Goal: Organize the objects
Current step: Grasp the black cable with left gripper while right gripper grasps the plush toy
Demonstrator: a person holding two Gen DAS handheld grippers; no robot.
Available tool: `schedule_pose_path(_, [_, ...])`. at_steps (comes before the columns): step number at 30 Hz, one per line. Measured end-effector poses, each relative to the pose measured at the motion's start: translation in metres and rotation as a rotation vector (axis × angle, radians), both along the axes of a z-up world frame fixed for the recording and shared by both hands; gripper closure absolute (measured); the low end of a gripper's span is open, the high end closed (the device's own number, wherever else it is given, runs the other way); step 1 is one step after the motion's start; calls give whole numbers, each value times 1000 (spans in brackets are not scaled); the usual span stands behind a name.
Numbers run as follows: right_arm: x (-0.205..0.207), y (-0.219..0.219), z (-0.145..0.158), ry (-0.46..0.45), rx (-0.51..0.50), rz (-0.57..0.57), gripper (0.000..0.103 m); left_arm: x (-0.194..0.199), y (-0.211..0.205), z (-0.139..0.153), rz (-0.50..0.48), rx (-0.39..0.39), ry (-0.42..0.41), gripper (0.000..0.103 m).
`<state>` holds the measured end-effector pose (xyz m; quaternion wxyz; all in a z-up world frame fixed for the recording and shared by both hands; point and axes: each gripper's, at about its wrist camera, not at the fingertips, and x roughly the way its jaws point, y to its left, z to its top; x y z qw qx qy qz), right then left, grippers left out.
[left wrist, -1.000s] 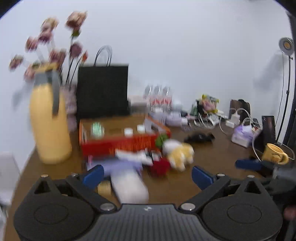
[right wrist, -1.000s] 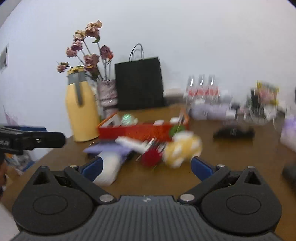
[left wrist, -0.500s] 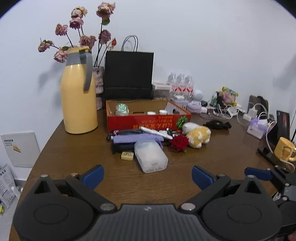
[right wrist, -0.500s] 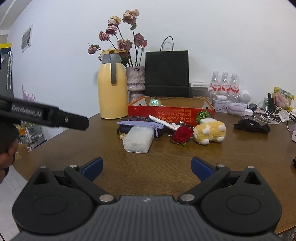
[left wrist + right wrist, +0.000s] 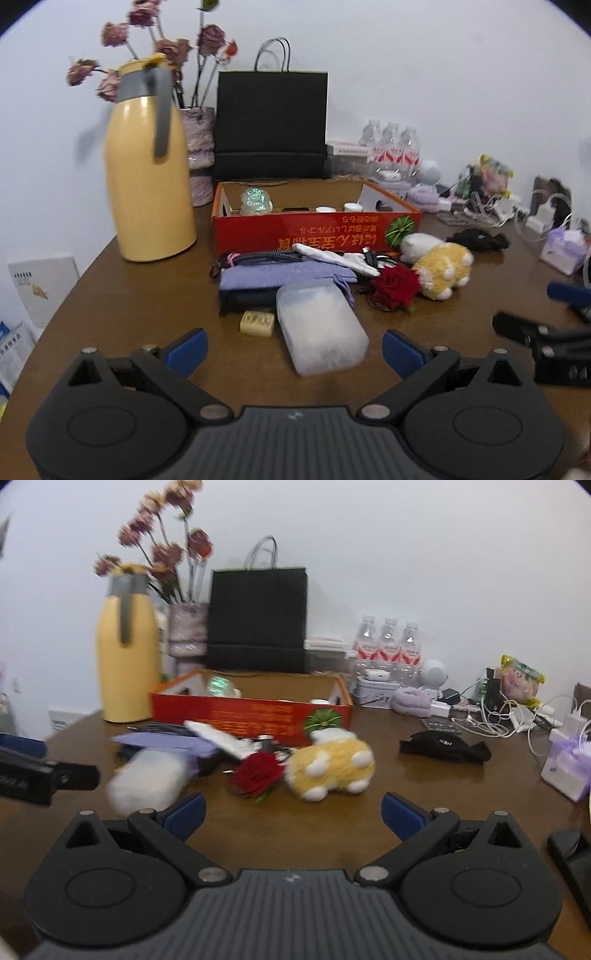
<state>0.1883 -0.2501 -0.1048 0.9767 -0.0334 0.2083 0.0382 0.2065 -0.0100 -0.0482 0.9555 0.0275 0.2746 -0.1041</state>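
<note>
Two grippers hover over the near edge of the desk (image 5: 140, 295), each spread wide and holding nothing. The left gripper (image 5: 294, 350) faces the frosted plastic box (image 5: 320, 329), which lies just beyond its fingertips, near the middle of the clutter. The right gripper (image 5: 292, 813) faces the yellow plush toy (image 5: 330, 767) and the red rose (image 5: 258, 773) touching its left side.

All the loose things sit bunched against the near wall of the red cardboard box (image 5: 314, 230): a purple cloth (image 5: 284, 276) over a dark pouch (image 5: 245, 300), a white wrapped item (image 5: 334, 257) across them, and a small tan block (image 5: 257, 323) just left of the plastic box. That open box already holds a glittery globe (image 5: 255, 201) and small white caps, so it looks like the intended container, and the pile beside it seems staged for loading. Wide jaws suit the bulky plastic box and plush, probably the first picks. A yellow thermos (image 5: 149, 177) stands far left, apart from the pile.
</note>
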Motion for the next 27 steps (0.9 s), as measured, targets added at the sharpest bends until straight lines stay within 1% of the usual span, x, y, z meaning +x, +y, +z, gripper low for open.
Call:
schedule_pose_path(2, [26,-2,-4,33,1,6,0,15,-6,-4,-11,18,-17,3])
schedule_pose_path(4, [44,0,-3,49,22,32,5,30,-8,-7,-20,40,-32,3])
schedule_pose_path(5, [52,3,-1,43,28,52,8,40,-8,-9,-9,53,-36,3])
schedule_pose_path(6, [60,9,3,19,19,69,8,48,-7,-9,3,60,-37,2])
schedule_pose_path(7, [64,16,6,-6,-4,75,8,59,-5,-10,18,64,-33,2])
schedule_pose_path(8, [71,26,9,-38,-58,93,8,71,-2,-9,31,59,-24,3])
schedule_pose_path(10, [86,39,12,-71,-150,108,9,91,5,-7,36,18,-4,3])
schedule_pose_path(12, [102,41,11,-91,-189,78,9,112,8,-6,25,-28,25,3])
schedule_pose_path(13, [110,38,10,-97,-196,66,9,123,6,-6,10,-30,39,3])
schedule_pose_path(15, [132,27,6,-65,-197,54,9,144,0,-10,-31,-2,68,2])
schedule_pose_path(17, [155,11,4,-27,-178,33,9,169,-5,-16,-42,36,83,2])
schedule_pose_path(18, [167,0,2,3,-154,21,9,180,-6,-19,-31,51,108,2])
schedule_pose_path(19, [178,-10,-2,47,-132,11,9,193,-6,-22,-9,60,150,2])
schedule_pose_path(20, [189,-18,-6,91,-107,5,12,203,-4,-25,-6,55,176,2])
schedule_pose_path(22, [203,-31,-15,148,-46,14,18,215,-1,-31,-29,31,217,5])
schedule_pose_path(23, [207,-37,-21,169,-8,18,22,217,2,-33,-34,17,227,8])
schedule_pose_path(24, [210,-41,-26,186,22,20,27,215,6,-34,-33,-8,226,10])
schedule_pose_path(25, [211,-43,-33,203,50,18,33,213,7,-34,-32,-10,218,10])
schedule_pose_path(26, [210,-44,-39,218,86,21,39,209,7,-33,-35,-4,204,15])
schedule_pose_path(27, [207,-45,-41,200,101,14,44,204,6,-31,-36,4,190,16])
